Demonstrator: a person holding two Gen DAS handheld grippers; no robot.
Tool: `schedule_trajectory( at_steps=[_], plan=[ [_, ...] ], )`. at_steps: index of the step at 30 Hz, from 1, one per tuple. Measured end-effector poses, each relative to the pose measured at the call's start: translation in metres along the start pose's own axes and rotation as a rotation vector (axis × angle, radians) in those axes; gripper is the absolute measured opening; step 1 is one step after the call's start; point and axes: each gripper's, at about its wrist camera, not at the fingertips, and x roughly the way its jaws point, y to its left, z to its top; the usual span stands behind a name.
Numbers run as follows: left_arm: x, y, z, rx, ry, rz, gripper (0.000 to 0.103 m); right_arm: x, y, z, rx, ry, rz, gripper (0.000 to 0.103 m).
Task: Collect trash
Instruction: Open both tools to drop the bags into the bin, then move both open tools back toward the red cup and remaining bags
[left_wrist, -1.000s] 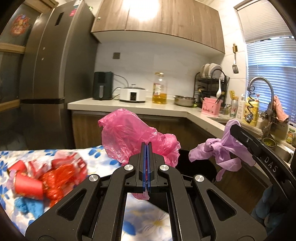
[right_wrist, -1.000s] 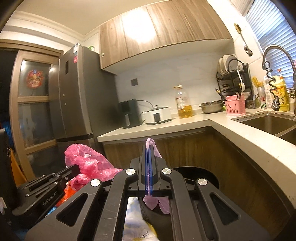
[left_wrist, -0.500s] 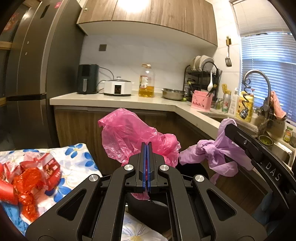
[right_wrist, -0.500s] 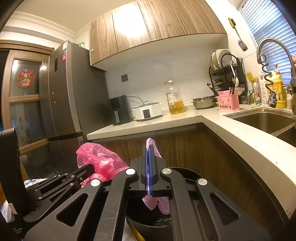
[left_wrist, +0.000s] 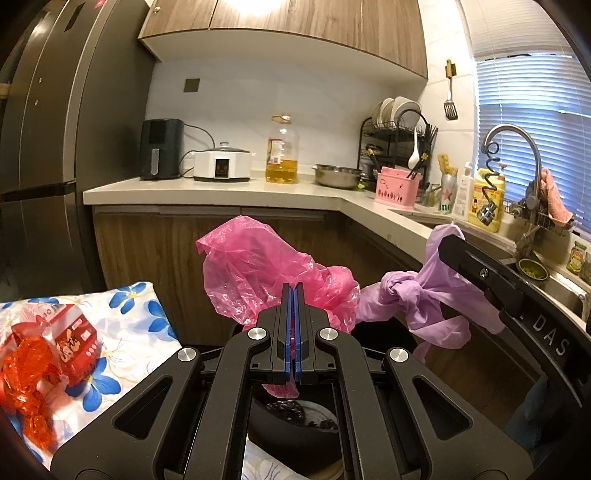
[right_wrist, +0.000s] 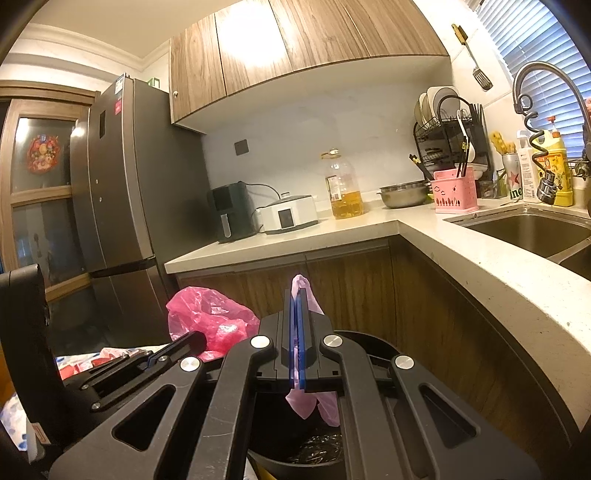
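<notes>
Item: left gripper (left_wrist: 293, 295), jaws closed and pinching a crumpled translucent pink plastic bag (left_wrist: 258, 273); the bag is billowing up and forward of the fingers, a short tail hanging beneath.

Item: right gripper (right_wrist: 297, 302), jaws closed and clamping a knotted lilac plastic bag (left_wrist: 413, 295); loose ends are dangling below the fingers.

Item: round black trash bin (right_wrist: 373, 343), standing on the floor against the wood cabinet, under both grippers; dark contents are showing inside.

Item: red wrappers and a small red carton (left_wrist: 70, 332), lying on the blue-flowered white cloth (left_wrist: 125, 332), well apart from the bin; uncollected.

Risks, as judged: light film is likely clinging to the blue pads on release; the ballooned pink bag is probably catching air and drifting past the rim, or draping over it; the lilac knot is hanging close to the pink bag, so the two may be snagging together.
</notes>
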Motion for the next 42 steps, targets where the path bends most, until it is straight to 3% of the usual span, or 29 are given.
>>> schedule_trajectory(
  at_steps=[7,11,13,17,21,30,35,42],
  plan=[
    [0.007,-0.001,-0.002,-0.002,0.008,-0.014,0.000,0.008,-0.004,-0.002,0.008,0.013,-0.001,0.005],
    [0.014,0.000,-0.003,-0.005,0.015,-0.032,0.000,0.009,-0.009,-0.003,0.018,0.015,-0.013,0.029],
    [0.018,-0.002,-0.006,-0.001,0.028,-0.042,0.001,0.008,-0.012,-0.003,0.028,0.013,-0.019,0.029],
    [0.024,-0.003,-0.012,0.009,0.052,-0.047,0.011,0.003,-0.016,-0.003,0.048,0.005,-0.031,0.040],
    [0.024,0.000,-0.018,0.009,0.061,-0.037,0.039,-0.003,-0.018,-0.004,0.051,0.002,-0.041,0.046],
    [-0.006,0.025,-0.025,-0.072,0.044,0.024,0.075,-0.014,-0.011,-0.006,0.032,-0.002,-0.061,0.056],
    [-0.034,0.040,-0.028,-0.116,0.026,0.081,0.086,-0.023,-0.004,-0.012,0.026,0.003,-0.056,0.066],
    [-0.079,0.077,-0.041,-0.197,0.007,0.195,0.092,-0.035,0.011,-0.021,0.017,0.015,-0.037,0.076]
  ],
)
